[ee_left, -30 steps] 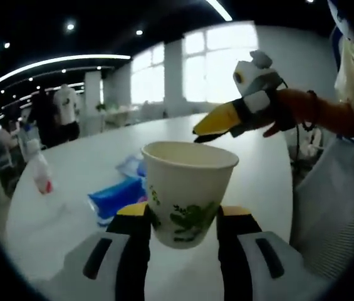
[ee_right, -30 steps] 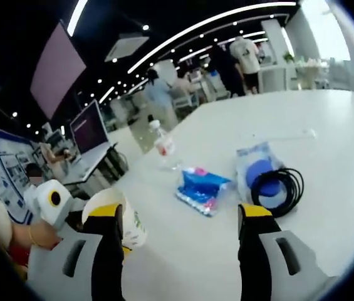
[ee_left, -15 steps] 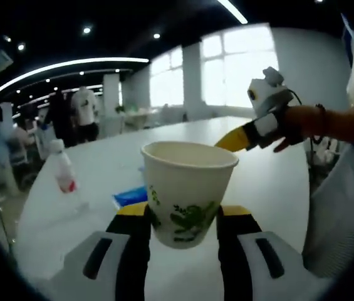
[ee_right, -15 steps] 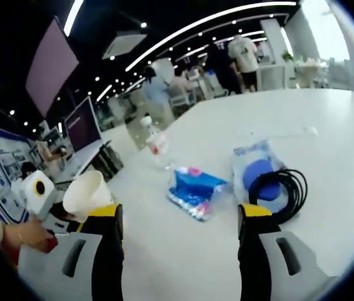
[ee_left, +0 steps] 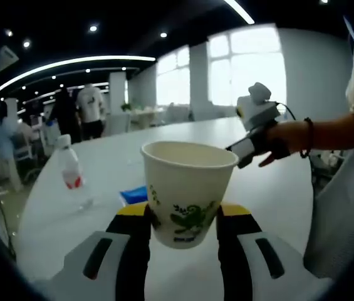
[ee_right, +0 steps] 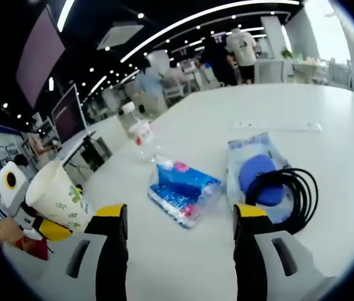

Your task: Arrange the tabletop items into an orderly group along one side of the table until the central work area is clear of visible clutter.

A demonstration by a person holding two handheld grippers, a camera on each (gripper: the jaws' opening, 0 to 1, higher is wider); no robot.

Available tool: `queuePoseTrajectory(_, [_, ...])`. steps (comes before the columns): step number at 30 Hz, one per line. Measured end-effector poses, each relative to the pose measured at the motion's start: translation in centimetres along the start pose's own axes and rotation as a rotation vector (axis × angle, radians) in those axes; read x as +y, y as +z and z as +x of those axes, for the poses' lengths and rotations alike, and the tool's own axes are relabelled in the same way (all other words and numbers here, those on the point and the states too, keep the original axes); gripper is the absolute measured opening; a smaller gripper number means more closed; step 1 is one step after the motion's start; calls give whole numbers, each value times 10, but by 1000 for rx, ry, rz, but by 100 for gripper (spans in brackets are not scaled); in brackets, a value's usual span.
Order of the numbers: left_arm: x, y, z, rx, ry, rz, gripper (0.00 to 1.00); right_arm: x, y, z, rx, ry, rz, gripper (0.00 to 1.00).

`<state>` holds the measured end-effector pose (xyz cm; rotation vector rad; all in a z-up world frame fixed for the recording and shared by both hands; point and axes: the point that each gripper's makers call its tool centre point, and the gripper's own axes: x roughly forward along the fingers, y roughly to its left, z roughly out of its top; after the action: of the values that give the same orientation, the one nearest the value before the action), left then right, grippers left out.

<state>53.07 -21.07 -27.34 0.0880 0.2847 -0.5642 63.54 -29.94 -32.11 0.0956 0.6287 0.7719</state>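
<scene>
In the left gripper view my left gripper is shut on a white paper cup with a green leaf print, held upright above the white table. The same cup appears at the left of the right gripper view. My right gripper is open with nothing between its jaws; it also enters the left gripper view, held by a hand. Ahead of it lie a blue tissue pack, a clear bag with a blue item, a coiled black cable and a small plastic bottle.
The bottle stands at the left in the left gripper view, with the blue pack partly hidden behind the cup. A thin white strip lies farther back on the table. People, chairs and monitors are beyond the table's far edge.
The right gripper has moved forward and lower toward the blue pack and cable. The left gripper still holds the cup; its view has swung slightly, and the right gripper now sits lower in it.
</scene>
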Motion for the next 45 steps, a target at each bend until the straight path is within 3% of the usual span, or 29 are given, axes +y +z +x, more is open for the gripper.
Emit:
queuePoseTrajectory(10, [12, -6, -2, 17, 33, -22, 38, -10, -14, 36, 13, -9, -45, 55])
queuePoseTrajectory(14, [16, -7, -3, 19, 43, -27, 38, -13, -20, 49, 23, -10, -18, 52])
queuePoseTrajectory(27, [22, -11, -5, 31, 64, -28, 38, -21, -35, 65, 42, -66, -21, 40])
queuePoseTrajectory(29, [23, -13, -5, 38, 69, -16, 38, -22, -36, 65, 45, -81, -20, 35])
queuePoseTrajectory(33, [33, -20, -9, 100, 137, 122, 38, -26, -43, 63, 64, -126, 21, 22])
queuePoseTrajectory(37, [26, -17, -7, 70, 102, 60, 38, -25, -41, 65, 48, -144, 40, 17])
queuePoseTrajectory(42, [27, -17, -7, 66, 102, 40, 38, -26, -44, 64, 56, -162, 68, 3])
queuePoseTrajectory(45, [30, -16, -8, 47, 105, -3, 38, -26, -44, 64, 58, -166, 76, 3])
